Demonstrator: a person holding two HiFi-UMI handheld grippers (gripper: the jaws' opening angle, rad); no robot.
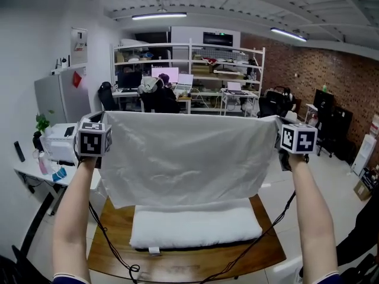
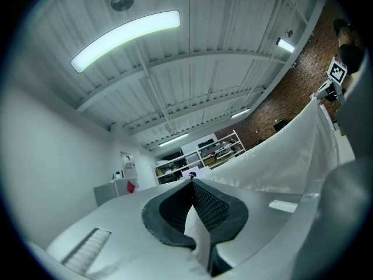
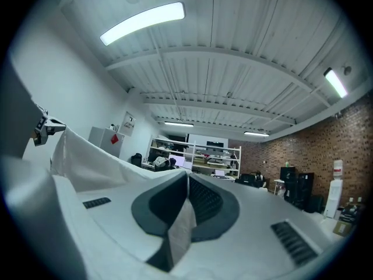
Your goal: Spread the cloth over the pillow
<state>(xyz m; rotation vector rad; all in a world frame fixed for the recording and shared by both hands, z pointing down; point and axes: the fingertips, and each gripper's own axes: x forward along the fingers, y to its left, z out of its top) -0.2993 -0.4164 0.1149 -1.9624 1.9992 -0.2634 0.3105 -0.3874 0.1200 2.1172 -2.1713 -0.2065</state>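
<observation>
Held cloth (image 1: 183,158) hangs, long axis left-right, parallel to pillow (image 1: 195,226) below.

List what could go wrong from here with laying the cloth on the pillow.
The left gripper and right gripper pinch only thin corners of the white fabric cloth; one may slip free. The hanging cloth hides the far edge of the white rectangular pillow, so it may land off-centre. The black cables over the brown wooden table might snag.

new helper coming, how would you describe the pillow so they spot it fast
Find the wooden table in the foreground. The pillow lies flat on it, thick and white. Unlike the thin cloth held stretched above, it rests on the wood.
</observation>
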